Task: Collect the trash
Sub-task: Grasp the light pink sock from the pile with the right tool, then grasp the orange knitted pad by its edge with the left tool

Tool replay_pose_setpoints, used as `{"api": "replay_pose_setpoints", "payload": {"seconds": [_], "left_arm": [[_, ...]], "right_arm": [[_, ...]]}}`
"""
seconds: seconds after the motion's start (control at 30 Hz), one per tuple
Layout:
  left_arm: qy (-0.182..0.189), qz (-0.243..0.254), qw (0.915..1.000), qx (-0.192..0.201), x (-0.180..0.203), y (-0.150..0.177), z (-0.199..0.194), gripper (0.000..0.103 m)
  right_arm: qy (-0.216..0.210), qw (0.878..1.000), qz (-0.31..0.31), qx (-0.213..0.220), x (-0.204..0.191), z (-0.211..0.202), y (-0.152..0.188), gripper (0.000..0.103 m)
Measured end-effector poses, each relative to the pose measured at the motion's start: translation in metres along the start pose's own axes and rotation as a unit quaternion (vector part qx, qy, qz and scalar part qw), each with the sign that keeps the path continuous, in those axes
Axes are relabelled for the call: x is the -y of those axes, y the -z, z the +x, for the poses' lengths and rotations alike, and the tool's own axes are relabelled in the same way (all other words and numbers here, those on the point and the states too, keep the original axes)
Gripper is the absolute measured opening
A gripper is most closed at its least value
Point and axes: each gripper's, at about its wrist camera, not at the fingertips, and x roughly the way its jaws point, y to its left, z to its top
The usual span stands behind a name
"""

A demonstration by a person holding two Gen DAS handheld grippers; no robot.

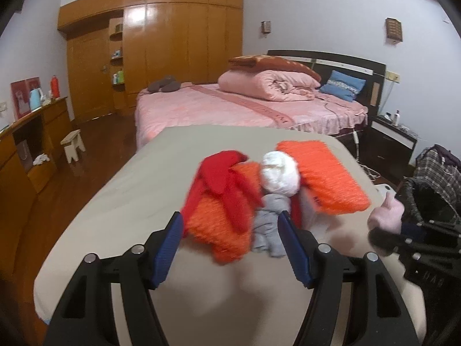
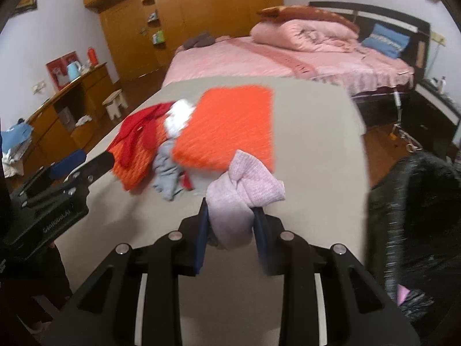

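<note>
On the beige table (image 1: 115, 201) lies a heap: a folded orange knit (image 1: 322, 173) (image 2: 227, 127), a red cloth (image 1: 227, 184), a white crumpled wad (image 1: 279, 176) (image 2: 180, 118) and a grey rag (image 1: 270, 225) (image 2: 167, 173). My left gripper (image 1: 230, 230) stands open just in front of the heap, its blue pads either side of the grey rag and orange edge without pressing. My right gripper (image 2: 230, 225) is shut on a pale pink knitted piece (image 2: 245, 190), lifted off the table. It also shows at the right of the left wrist view, pink knitted piece (image 1: 387, 213) in its jaws.
A black bin bag (image 2: 417, 201) (image 1: 432, 201) gapes at the table's right side. Beyond the table stands a pink bed (image 1: 230, 106) with a rolled quilt. A wooden wardrobe (image 1: 173, 37) fills the back wall; a desk (image 1: 31, 132) and small stool (image 1: 73, 144) are at left.
</note>
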Motion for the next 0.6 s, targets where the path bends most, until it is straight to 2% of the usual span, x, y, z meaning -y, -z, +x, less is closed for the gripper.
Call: {"api": "replay_pose_setpoints", "payload": {"seconds": [0.33,0.6], "left_arm": [[0.062,0.026,0.9977,0.007,0.059,-0.022,0.021,0.06],[0.069,0.024,0.9969,-0.029,0.081,-0.021,0.051,0.051]], "right_arm": [[0.056,0.998,0.033,0.027,0.058,-0.004,-0.017,0.028],[0.058,0.997,0.038,0.033,0.068,-0.004,-0.013,0.028]]}}
